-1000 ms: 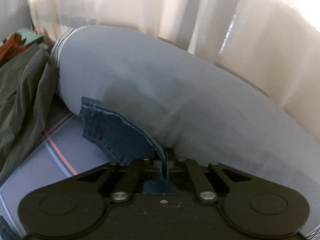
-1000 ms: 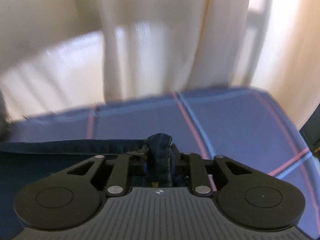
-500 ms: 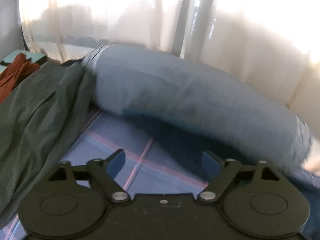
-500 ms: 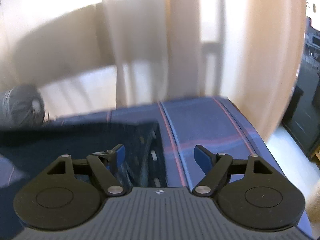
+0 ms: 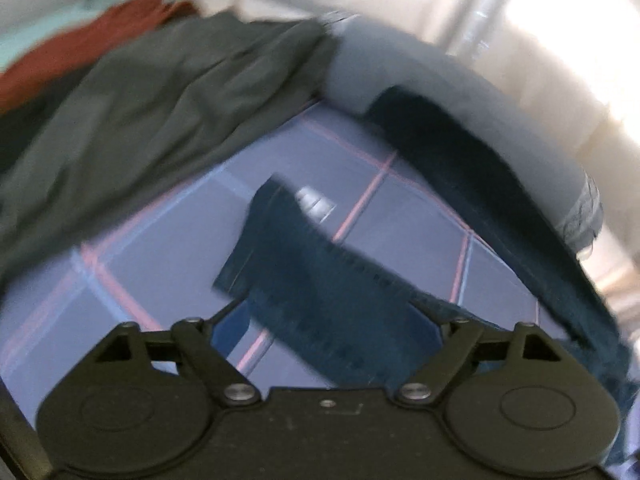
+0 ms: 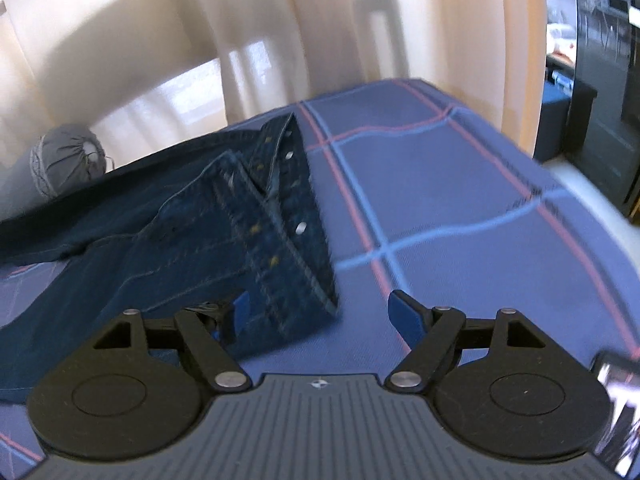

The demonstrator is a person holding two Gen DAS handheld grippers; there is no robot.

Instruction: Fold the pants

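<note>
Your left hand-held gripper (image 5: 332,320) is wide open. Its jaws have just been opening, and nothing is clamped. A dark blue strip of the jeans (image 5: 316,288) lies across the gap between the jaws; the pads do not press on it, and the view is motion-blurred, so you cannot tell whether the cloth rests flat on the bed or hangs a little above it. A small silvery patch shows at the strip's far end, too blurred to identify.

Your right hand-held gripper (image 6: 320,312) is also fully open, jaws just been opening, nothing held. The blue right fingertip (image 6: 406,314) sits over bare bedspread. The left one is partly hidden behind denim. The jeans' waistband (image 6: 288,216), with its row of metal buttons, lies between the jaws and runs away from the camera.

The jeans are on the bed, spread over the blue bedspread (image 6: 460,208) with pink and light-blue check lines. In the right wrist view they fill the left half, and one dark fold reaches back toward the grey bolster pillow (image 6: 66,160). In the left wrist view another part of the jeans lies along the foot of that bolster (image 5: 460,100), touching it.

A dark green garment (image 5: 132,120) lies bunched at the left side of the bed, with a rust-coloured cloth (image 5: 92,40) behind it. Pale curtains (image 6: 160,40) hang beyond the bed.
</note>
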